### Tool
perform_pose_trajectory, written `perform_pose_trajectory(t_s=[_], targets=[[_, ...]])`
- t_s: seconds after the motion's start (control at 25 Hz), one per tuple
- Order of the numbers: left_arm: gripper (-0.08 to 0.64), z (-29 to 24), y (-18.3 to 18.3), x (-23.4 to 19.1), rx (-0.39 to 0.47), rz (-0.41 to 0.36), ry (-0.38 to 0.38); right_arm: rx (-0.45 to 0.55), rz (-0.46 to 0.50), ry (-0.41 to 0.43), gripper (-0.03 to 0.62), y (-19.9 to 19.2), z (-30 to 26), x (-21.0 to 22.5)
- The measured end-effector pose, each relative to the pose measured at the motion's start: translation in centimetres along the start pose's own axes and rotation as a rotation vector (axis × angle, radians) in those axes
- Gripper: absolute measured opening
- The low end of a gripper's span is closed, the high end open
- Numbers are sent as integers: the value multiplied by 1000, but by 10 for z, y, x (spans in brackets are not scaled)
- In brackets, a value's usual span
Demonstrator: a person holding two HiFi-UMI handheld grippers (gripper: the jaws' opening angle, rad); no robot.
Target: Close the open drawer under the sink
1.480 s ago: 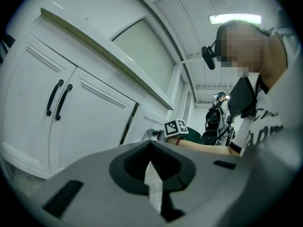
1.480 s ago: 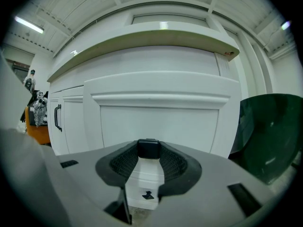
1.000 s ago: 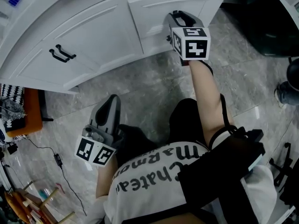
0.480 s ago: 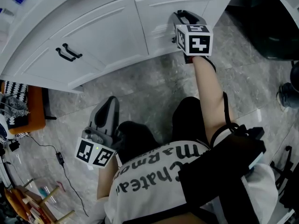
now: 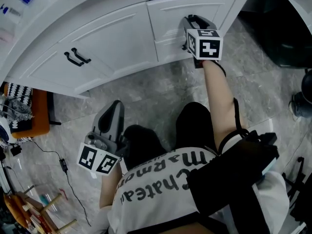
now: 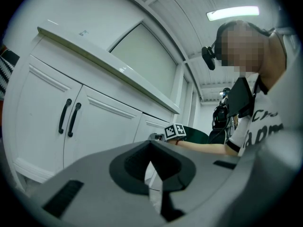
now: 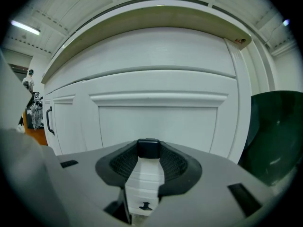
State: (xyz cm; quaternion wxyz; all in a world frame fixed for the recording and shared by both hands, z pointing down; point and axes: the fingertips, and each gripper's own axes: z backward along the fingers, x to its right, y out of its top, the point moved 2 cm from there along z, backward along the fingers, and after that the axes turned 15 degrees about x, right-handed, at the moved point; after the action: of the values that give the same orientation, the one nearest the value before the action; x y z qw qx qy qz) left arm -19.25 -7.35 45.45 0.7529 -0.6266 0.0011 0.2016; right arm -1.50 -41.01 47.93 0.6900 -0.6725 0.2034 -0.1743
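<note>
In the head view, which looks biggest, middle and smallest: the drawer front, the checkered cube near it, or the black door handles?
1. drawer front, biggest by far.
2. checkered cube.
3. black door handles, thin and smallest, though the cube may sit nearer the camera.

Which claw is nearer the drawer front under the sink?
Right. The right claw is up at the drawer front; the left claw hangs low beside the person's knee, apart from the cabinet.
</note>
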Motion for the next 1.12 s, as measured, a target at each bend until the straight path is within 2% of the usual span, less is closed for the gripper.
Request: perform_pose_trajectory(t_s=[0.16,0.32,0.56,0.72,0.92,1.12], targets=[[8,-1,-5,-1,-11,-1,-2,25,-21,10,150,-1,0,0],[8,-1,-19,-4,-32,30,-5,26,-14,27,150,-2,0,0],[8,-13,-22,17,-12,87,-101,28,10,23,150,0,1,1],[8,-16,0,35,-34,84,-129,21,18,7,150,2,0,0],[8,-12,41,52,-64,53,-167,-47,-2,-15,153,3,-2,0],[8,-7,82,63,-66,78,-128,-153,-48,-6,153,4,1,2]])
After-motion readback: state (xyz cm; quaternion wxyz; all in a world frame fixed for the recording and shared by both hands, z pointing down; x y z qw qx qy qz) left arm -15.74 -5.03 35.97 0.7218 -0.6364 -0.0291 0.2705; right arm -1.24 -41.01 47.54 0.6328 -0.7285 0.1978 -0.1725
